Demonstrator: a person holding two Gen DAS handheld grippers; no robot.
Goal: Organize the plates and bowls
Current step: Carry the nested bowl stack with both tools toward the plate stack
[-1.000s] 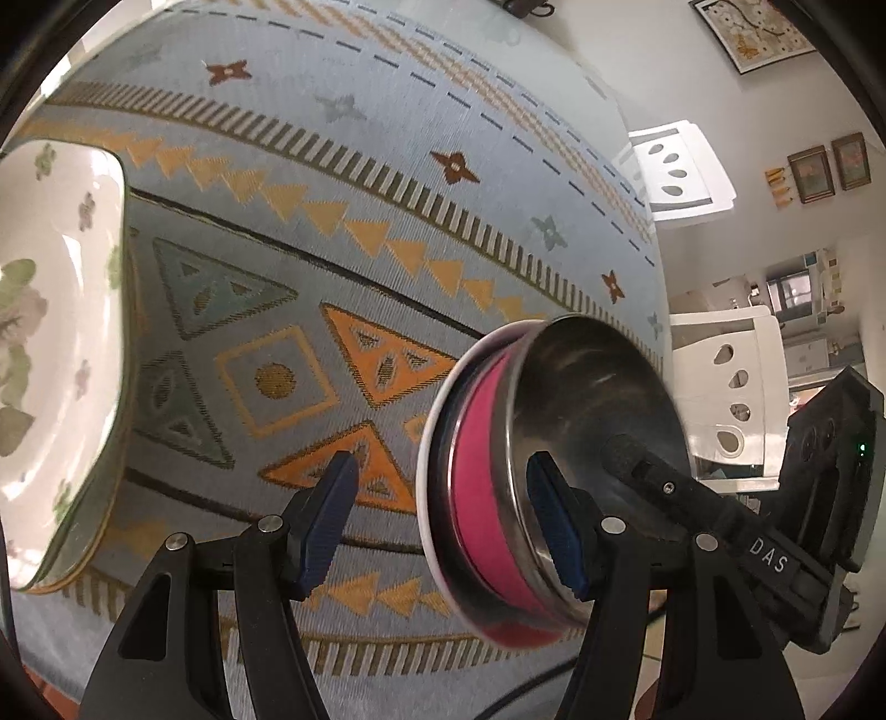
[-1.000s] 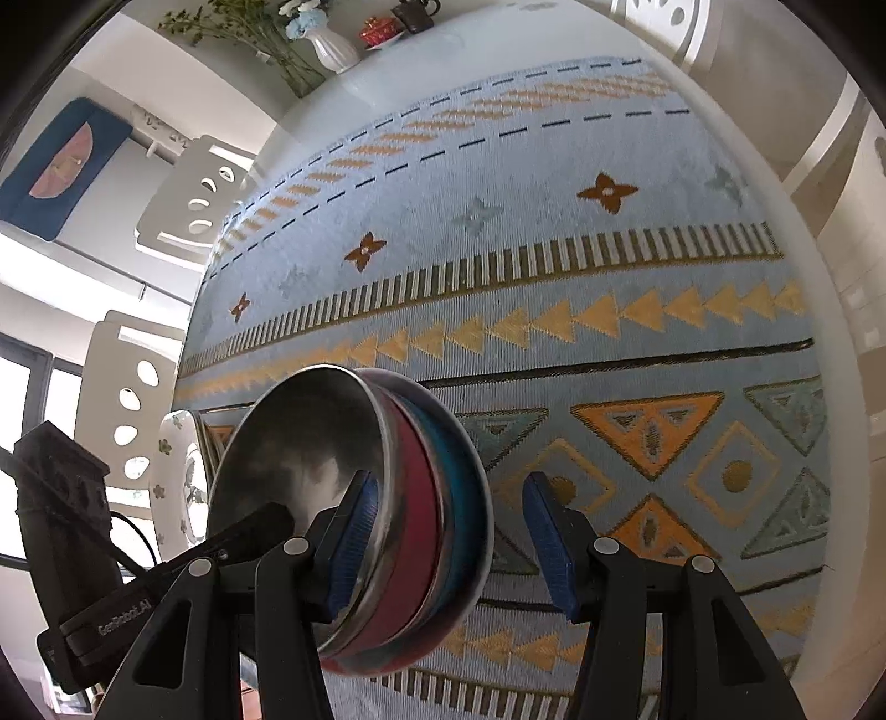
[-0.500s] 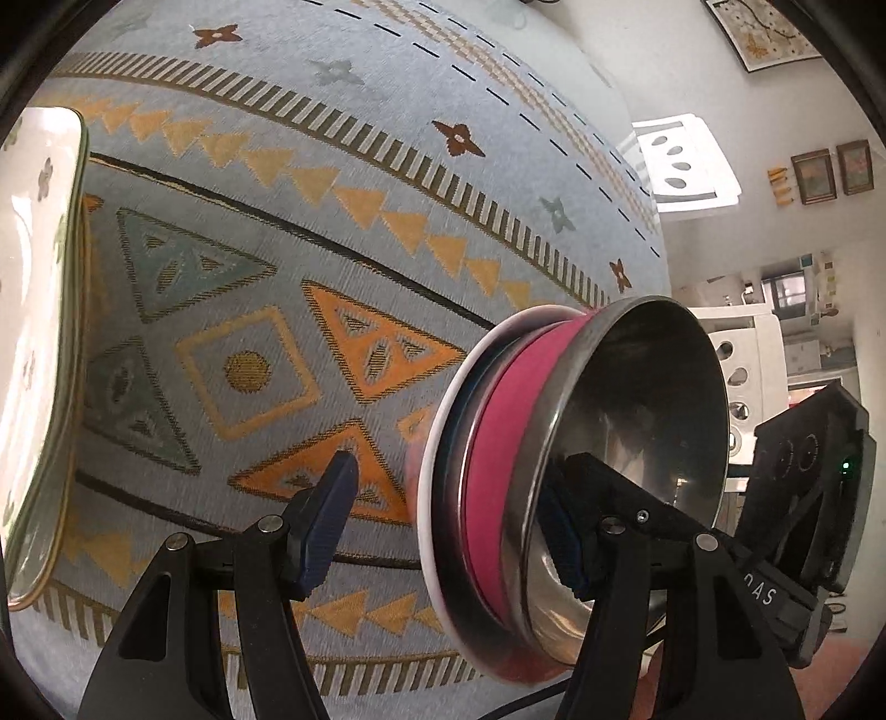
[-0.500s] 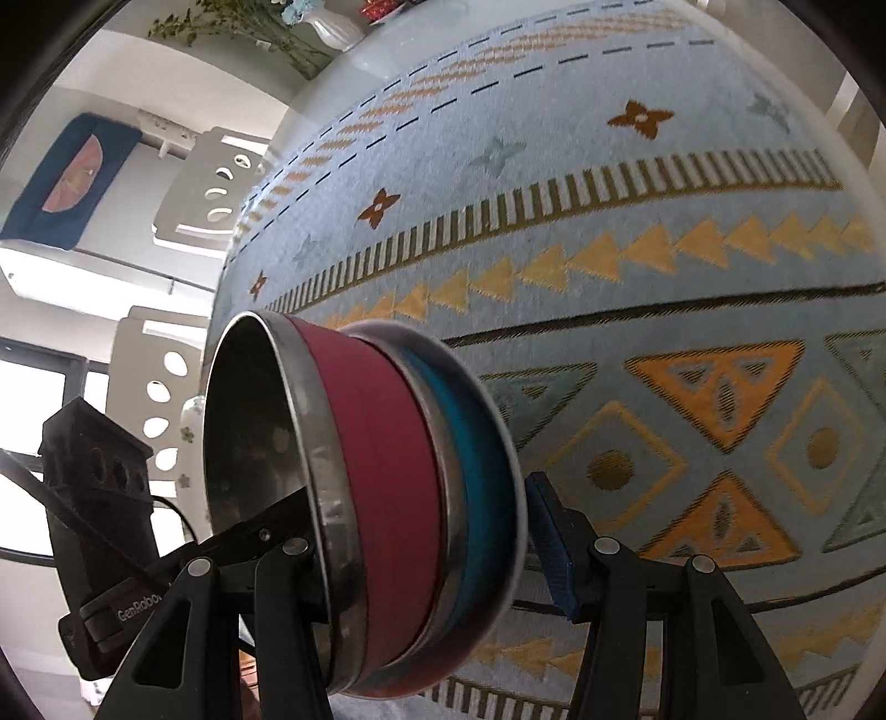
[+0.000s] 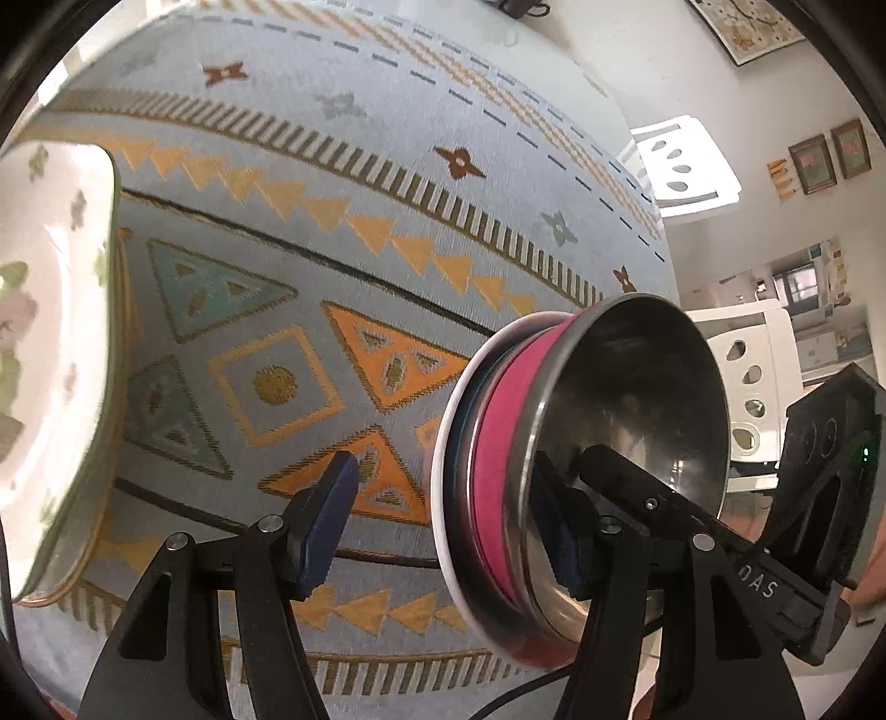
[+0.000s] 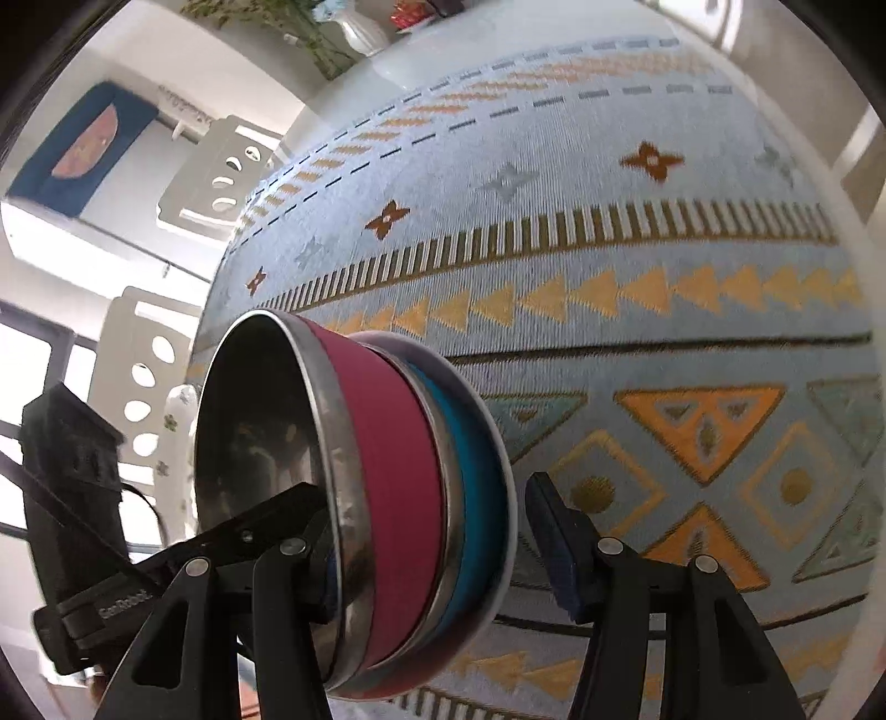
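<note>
In the left wrist view, the stacked bowls (image 5: 581, 459) were seen tilted above the tablecloth (image 5: 332, 221), right of the floral plate (image 5: 50, 354), straddled by the left gripper (image 5: 448, 520); no squeeze could be told. In the right wrist view, the right gripper (image 6: 432, 531) straddled the same stack (image 6: 354, 509), its right pad clear of it.

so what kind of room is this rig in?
Likely a home dining area: a table under a patterned tablecloth, white cut-out chairs around it, framed pictures on the wall, and a vase at the far edge.
</note>
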